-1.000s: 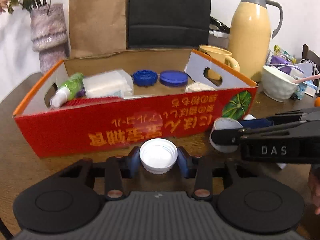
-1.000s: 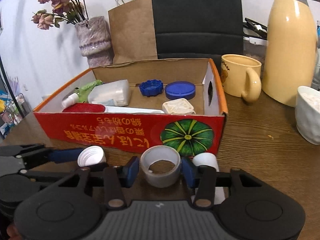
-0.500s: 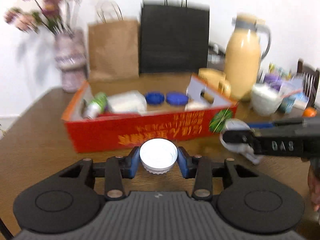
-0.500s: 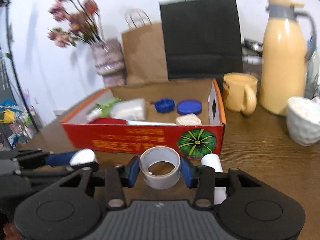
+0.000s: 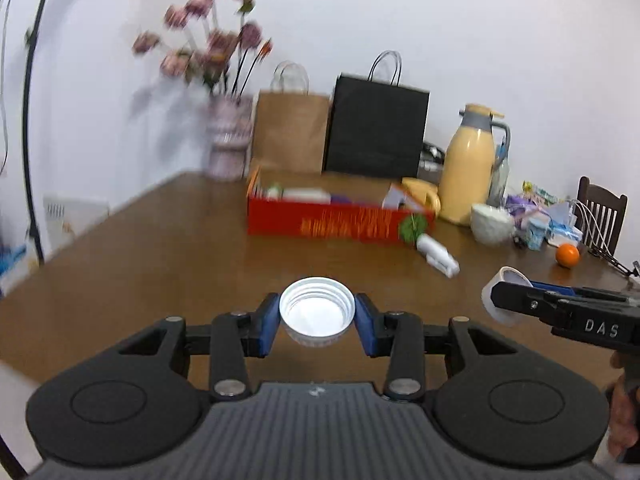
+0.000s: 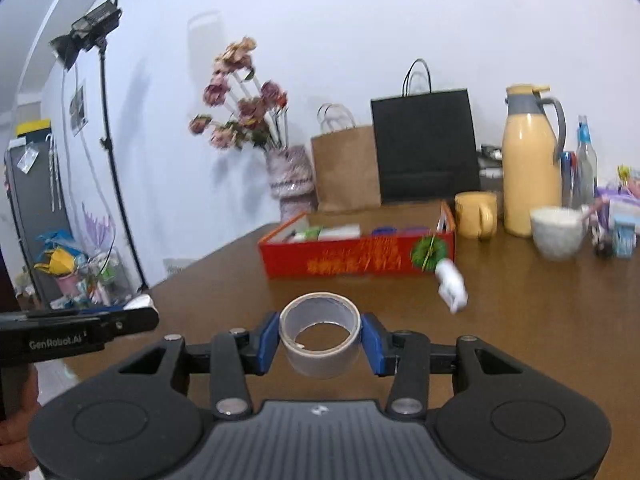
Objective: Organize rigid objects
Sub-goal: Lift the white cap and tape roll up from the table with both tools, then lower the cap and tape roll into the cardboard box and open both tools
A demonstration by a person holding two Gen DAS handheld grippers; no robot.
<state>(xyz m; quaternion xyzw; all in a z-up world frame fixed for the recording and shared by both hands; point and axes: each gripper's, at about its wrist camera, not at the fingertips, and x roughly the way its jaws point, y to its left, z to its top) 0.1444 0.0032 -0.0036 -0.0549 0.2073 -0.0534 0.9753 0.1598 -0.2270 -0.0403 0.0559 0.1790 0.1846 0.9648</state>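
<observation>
Left wrist: left gripper [image 5: 317, 317] clamps round ribbed white cap [image 5: 317, 312] — glossy

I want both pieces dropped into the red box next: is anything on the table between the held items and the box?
Nothing visible blocks it. Bare table lies between the tape roll, the white cap and the red box. A white bottle lies at the box's front right corner, beside the path.
</observation>
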